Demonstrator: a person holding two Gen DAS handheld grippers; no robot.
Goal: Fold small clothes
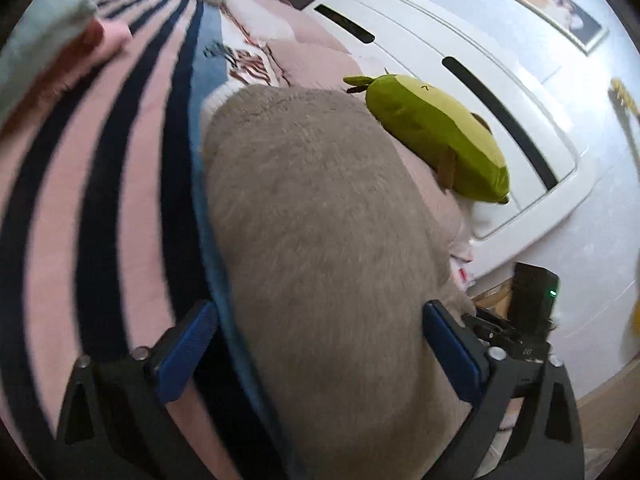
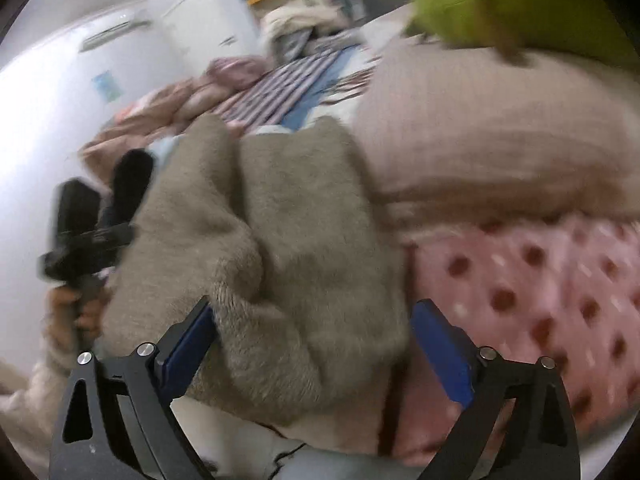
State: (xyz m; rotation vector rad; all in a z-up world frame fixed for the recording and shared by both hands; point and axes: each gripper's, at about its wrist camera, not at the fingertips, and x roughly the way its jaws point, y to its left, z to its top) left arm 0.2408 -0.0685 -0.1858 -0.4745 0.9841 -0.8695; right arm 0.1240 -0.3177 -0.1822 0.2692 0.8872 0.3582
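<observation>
Both wide-spread tools, left tool (image 1: 320, 344) and right tool (image 2: 312, 340), straddle the fuzzy garment (image 2: 280, 240).

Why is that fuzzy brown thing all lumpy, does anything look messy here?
The fuzzy taupe garment is bunched in uneven folds rather than lying flat, with a deep crease down its middle. Behind it, pink bedding lies crumpled in a heap. The green avocado plush is tipped over on its side by the headboard.

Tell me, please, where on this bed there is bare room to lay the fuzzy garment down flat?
The striped bedspread, left of the fuzzy beige garment, lies mostly bare up to the folded clothes in the far corner. Toward the headboard it is crowded: green plush toy, beige pillow, dotted pink fabric.
</observation>
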